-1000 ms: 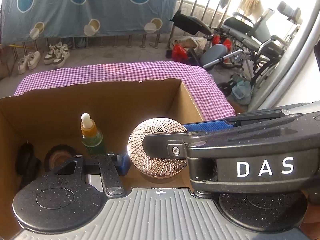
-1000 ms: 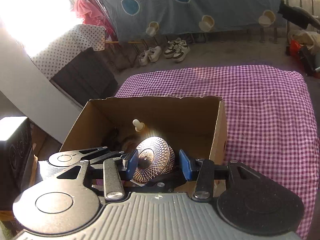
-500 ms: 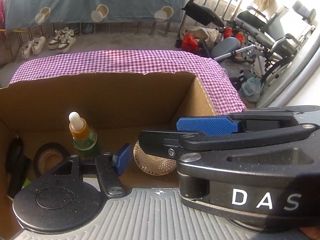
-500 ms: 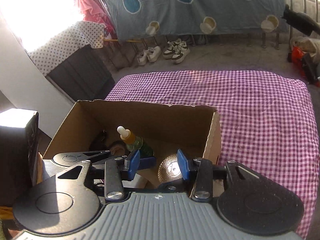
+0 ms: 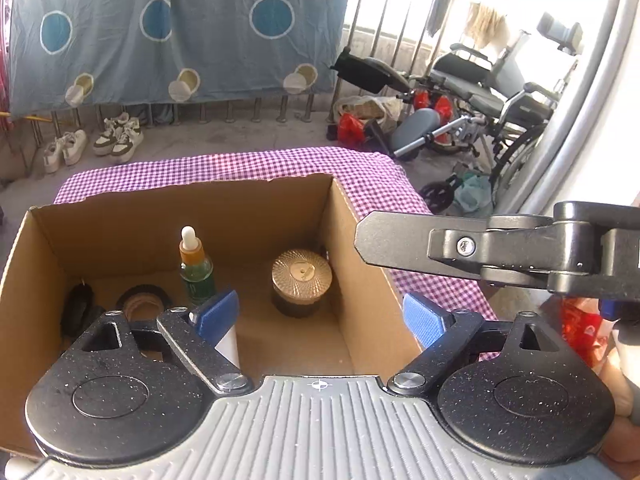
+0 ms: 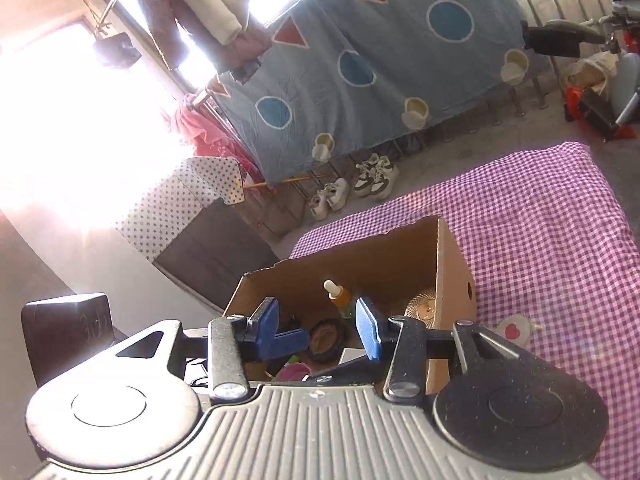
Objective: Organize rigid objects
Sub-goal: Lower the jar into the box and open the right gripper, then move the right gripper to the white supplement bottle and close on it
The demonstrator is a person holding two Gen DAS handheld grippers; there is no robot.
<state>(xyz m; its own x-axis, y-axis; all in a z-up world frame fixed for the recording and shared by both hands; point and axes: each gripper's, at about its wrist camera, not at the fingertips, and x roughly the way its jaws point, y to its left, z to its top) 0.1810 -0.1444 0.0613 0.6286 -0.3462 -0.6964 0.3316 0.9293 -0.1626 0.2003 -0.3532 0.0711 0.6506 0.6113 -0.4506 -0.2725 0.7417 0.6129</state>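
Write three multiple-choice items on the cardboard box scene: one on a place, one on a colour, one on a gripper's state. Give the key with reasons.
1. Where does the gold-lidded jar stand?
A. On the checked cloth beside the box
B. Inside the cardboard box, near its right wall
C. Between the fingers of the right gripper

2. What colour is the bulb of the dropper bottle?
A. White
B. Red
C. Black

3. How is the left gripper?
A. Shut on the jar
B. Shut on the dropper bottle
C. Open, holding nothing

Key: 1 B, the jar sits on the box floor by the right wall. 2 A, the bulb on top is white above amber liquid. 3 C, the blue pads stand wide apart with only the box floor between them.
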